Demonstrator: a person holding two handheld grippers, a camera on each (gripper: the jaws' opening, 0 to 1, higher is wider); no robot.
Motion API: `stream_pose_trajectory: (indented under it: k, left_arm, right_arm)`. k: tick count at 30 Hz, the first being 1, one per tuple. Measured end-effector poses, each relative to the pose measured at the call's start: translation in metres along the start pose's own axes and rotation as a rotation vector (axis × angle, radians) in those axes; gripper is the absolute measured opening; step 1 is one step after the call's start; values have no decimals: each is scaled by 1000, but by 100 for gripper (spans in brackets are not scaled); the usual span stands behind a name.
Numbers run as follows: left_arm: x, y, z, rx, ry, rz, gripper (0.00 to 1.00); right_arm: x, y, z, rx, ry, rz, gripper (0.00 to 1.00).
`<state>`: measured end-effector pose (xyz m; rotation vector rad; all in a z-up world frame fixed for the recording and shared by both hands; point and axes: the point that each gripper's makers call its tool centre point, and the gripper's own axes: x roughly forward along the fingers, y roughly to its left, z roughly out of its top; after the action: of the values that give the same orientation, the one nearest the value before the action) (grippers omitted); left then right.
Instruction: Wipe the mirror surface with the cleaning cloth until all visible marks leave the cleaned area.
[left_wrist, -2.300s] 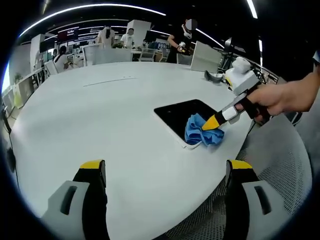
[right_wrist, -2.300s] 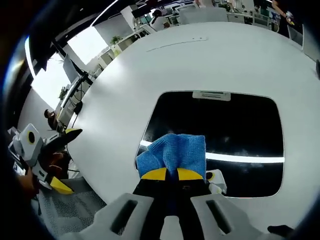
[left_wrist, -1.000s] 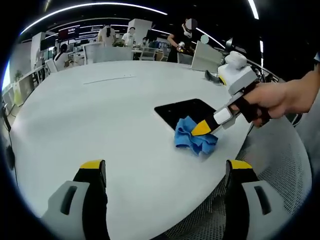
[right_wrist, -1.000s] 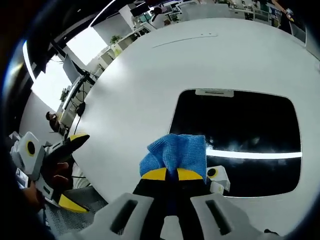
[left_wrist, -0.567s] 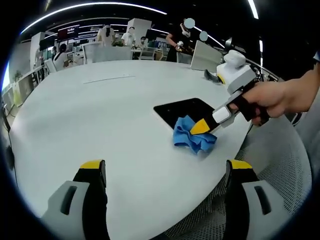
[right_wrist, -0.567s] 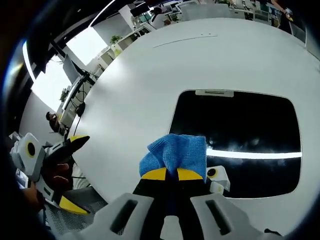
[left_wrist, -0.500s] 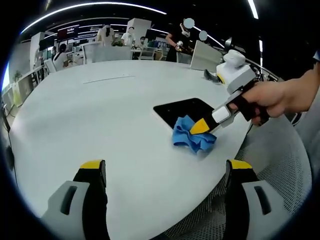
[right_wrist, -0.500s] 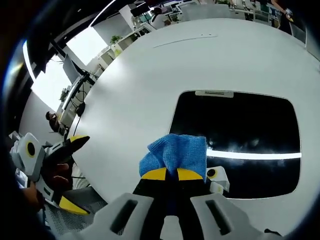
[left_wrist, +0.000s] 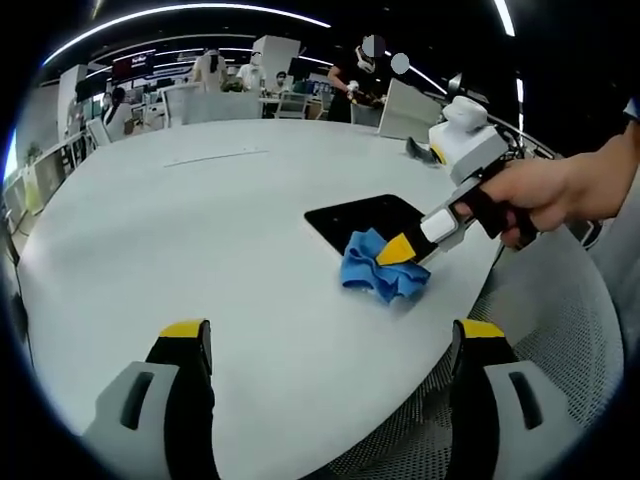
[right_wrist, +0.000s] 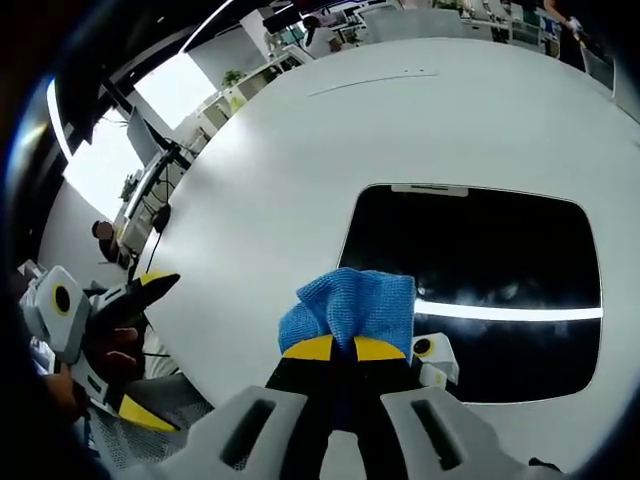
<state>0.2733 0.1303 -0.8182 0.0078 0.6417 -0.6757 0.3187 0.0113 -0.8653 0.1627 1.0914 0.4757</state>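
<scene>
Mirror (right_wrist: 480, 270) streak beside cloth (right_wrist: 352, 308)

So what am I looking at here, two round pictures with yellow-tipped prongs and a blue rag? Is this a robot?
No robot arm: a person holds a two-jaw gripper in each hand, and a fisheye camera rides on each, looking along its jaws.

In the left gripper view, the left gripper rises from the bottom, its jaws wide apart and holding nothing. Further off you see the person's hand with the right gripper.

The right gripper view looks along that second tool. Its jaws are shut on a blue cleaning cloth, which rests at the near edge of a dark mirror lying flat on a round white table. The bright bar across the mirror looks like a reflected ceiling light. At that view's left edge, the left gripper shows, held in the other hand.
</scene>
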Motion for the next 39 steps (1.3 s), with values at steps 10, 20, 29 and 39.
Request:
stream_pose_trajectory:
  k: [10, 20, 29, 39]
  left_arm:
    - [0, 0, -1, -1, 6, -1, 99]
    - [0, 1, 0, -5, 3, 5, 99]
    - [1, 1, -1, -10, 7, 4, 99]
    - [1, 2, -1, -15, 6, 7, 99]
  right_arm:
    - [4, -3, 8, -7, 2, 1, 0]
    - [9, -6, 20, -25, -1, -2, 0]
    - [14, -14, 37, -43, -6, -14, 0]
    - [21, -14, 46, -61, 0, -13, 0]
